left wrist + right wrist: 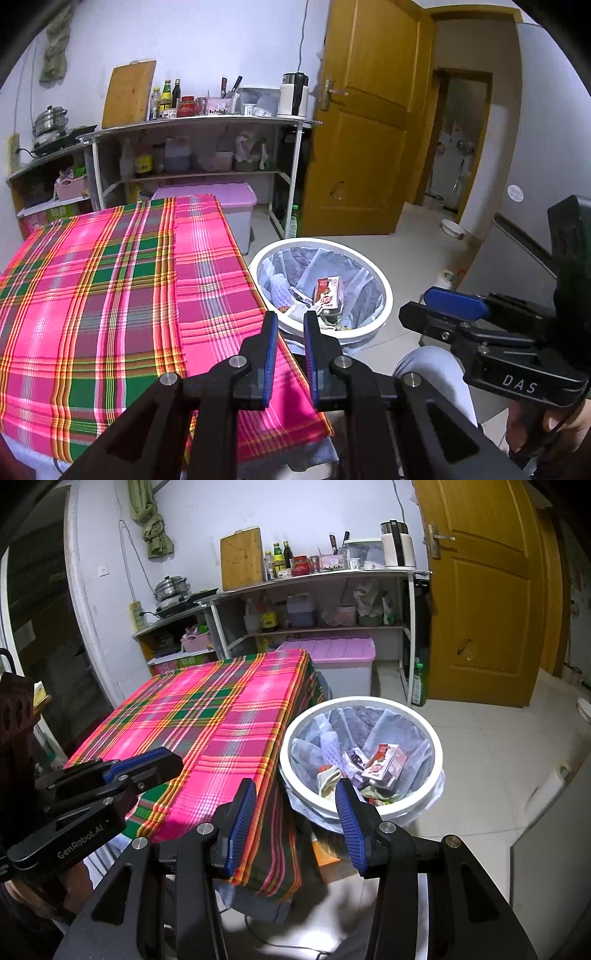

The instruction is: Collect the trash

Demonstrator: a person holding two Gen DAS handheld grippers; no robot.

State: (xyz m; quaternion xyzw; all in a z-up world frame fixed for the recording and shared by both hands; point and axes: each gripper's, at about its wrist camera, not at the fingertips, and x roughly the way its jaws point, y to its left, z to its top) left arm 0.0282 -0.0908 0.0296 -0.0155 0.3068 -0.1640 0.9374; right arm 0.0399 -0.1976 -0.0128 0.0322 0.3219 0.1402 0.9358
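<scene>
carton [384, 764] tilted in bin [369, 814], lengthwise upward

The trash bin [384, 295] has its near rim hidden behind the left gripper [291, 321]. Labels on the shelf bottles [279, 559] are too small to read.

Pink-green plaid tablecloth [110, 277], white bin [384, 295]

A home kitchen: a shelf [314, 579] holds a cutting board [241, 558], sauce bottles [279, 558], knives and a kettle [397, 544]; left of it, a steamer pot [170, 587].
</scene>
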